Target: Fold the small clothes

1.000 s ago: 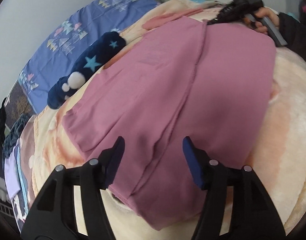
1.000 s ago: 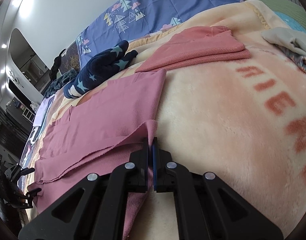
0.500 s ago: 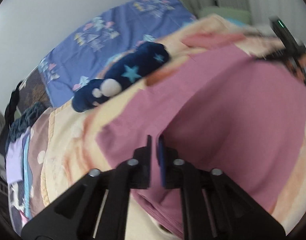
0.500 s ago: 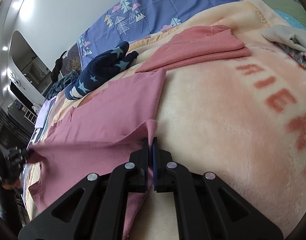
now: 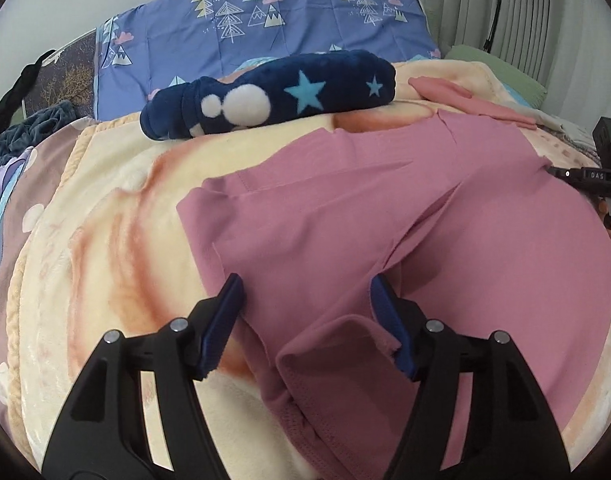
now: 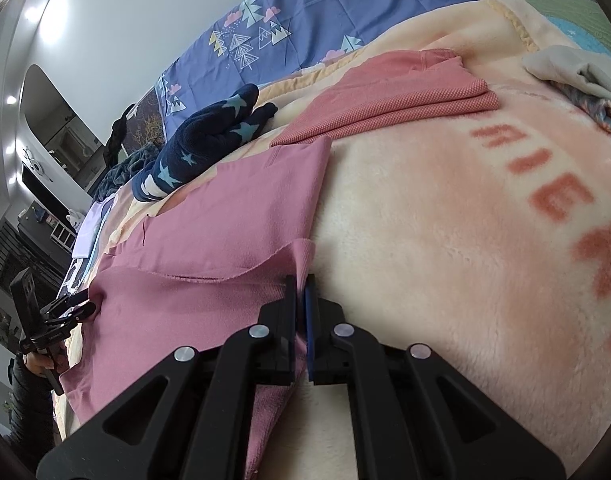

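Since half a second before, my left gripper point(image 5: 305, 312) had let go and spread wide, leaving a turned-over corner of the pink garment point(image 5: 445, 216) lying between its fingers on the cream blanket point(image 5: 105, 248). The garment's near hem ran out of the left wrist view at the bottom, and its far right edge was hidden behind my right gripper point(image 6: 300, 312), which stayed pinched shut on that edge, held low over the blanket. Beyond lay the navy star sock point(image 5: 273, 92), touching neither.
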A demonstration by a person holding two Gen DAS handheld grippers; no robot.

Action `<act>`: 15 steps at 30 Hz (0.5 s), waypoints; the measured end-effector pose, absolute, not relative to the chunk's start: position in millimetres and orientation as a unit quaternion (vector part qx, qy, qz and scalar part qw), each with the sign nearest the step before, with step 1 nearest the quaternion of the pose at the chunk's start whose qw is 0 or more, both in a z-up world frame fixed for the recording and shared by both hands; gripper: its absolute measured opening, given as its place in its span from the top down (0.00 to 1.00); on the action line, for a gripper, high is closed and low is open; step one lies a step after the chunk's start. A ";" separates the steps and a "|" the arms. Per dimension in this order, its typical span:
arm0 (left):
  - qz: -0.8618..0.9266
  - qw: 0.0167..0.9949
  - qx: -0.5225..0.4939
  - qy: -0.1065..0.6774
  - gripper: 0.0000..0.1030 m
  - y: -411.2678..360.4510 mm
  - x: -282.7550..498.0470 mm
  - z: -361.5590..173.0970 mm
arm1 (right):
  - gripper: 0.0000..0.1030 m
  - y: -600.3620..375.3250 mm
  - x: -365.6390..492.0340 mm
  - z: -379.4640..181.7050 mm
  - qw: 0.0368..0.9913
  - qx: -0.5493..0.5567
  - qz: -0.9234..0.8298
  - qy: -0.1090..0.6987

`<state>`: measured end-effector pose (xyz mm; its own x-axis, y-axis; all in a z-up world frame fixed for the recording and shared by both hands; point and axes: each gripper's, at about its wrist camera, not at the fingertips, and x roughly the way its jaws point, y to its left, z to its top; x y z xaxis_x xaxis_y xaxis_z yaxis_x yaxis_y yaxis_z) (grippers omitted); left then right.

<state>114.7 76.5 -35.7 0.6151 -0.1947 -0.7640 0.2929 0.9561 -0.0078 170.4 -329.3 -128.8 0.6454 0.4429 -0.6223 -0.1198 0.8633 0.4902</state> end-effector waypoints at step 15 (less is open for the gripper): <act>-0.179 0.884 0.111 0.418 0.31 56.8 100.4 -40.1 | 0.97 -329.4 170.8 -128.8 0.883 0.206 0.159 0.390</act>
